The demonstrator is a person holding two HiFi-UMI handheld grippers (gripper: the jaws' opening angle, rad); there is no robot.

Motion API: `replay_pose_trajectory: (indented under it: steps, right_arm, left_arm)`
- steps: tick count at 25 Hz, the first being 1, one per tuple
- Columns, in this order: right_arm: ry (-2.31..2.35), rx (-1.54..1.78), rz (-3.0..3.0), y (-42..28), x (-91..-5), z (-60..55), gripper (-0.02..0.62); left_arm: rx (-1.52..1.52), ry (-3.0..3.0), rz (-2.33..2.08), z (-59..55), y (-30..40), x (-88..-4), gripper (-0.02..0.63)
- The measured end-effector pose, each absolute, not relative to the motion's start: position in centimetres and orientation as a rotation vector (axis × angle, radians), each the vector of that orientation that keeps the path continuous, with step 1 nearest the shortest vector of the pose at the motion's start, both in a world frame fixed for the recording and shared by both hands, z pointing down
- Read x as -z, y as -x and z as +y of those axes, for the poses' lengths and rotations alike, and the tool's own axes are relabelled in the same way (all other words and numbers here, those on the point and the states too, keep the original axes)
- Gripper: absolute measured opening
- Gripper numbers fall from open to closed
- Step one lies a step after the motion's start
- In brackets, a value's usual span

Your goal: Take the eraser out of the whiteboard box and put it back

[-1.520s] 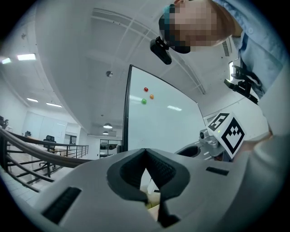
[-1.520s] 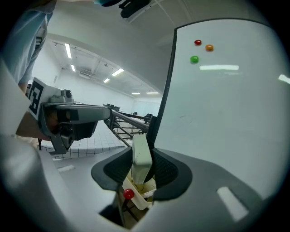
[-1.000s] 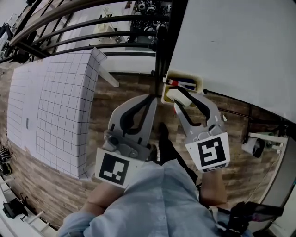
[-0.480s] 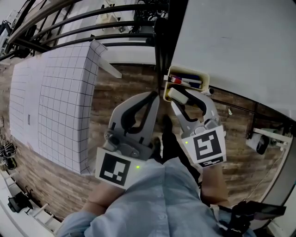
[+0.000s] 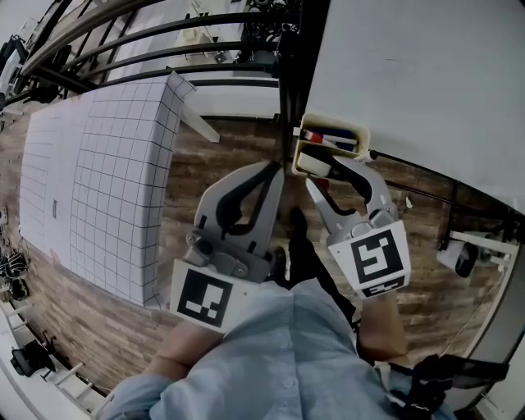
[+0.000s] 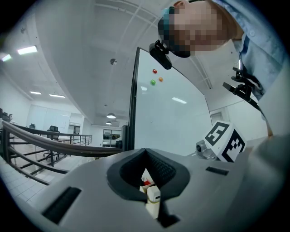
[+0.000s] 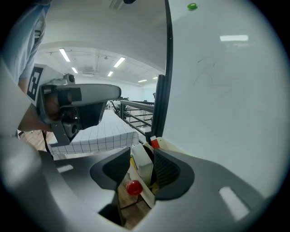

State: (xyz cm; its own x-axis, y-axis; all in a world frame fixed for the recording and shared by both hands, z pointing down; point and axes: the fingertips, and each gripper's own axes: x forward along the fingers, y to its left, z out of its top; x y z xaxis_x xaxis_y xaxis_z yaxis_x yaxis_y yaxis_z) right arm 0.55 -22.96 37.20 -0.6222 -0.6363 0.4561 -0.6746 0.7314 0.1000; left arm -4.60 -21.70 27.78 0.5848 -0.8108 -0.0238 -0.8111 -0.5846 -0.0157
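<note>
A grid-lined table (image 5: 107, 189) stands on wood floor (image 5: 221, 156) beside black railings (image 6: 45, 141).

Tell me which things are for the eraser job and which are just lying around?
For the job: eraser; whiteboard box; right gripper, jaws opening with the eraser between them.
Just lying about: markers in the box; gridded table; green magnet; left gripper, shut, empty.

Bright, even light fell from long white ceiling strip lamps (image 7: 64, 55), glaring on the glossy white whiteboard (image 7: 226, 90); fisheye edges vignetted black, and the grey left gripper (image 6: 146, 150) looked soft up close.
</note>
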Motion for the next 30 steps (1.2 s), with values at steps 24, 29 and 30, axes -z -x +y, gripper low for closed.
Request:
replay_pose_trajectory:
  steps: [24,29,30]
  right_arm:
    - [-1.469,0.214,-2.676,-4.8,-21.5,-12.3,0.0]
    - [-1.484,0.244,-2.681,-4.4,-20.5,-11.2,0.0]
    - [-1.485,0.249,-2.681,-4.3,-20.4,-11.0,0.0]
  left_arm:
    - [-0.158,2.678,1.255,-11.4,4.3,-21.0,-0.002]
    - [-0.182,2.665,1.238,-10.4,4.7,-20.2,-0.002]
    - [-0.186,2.664,1.234,-10.2,4.8,-20.1,-0.002]
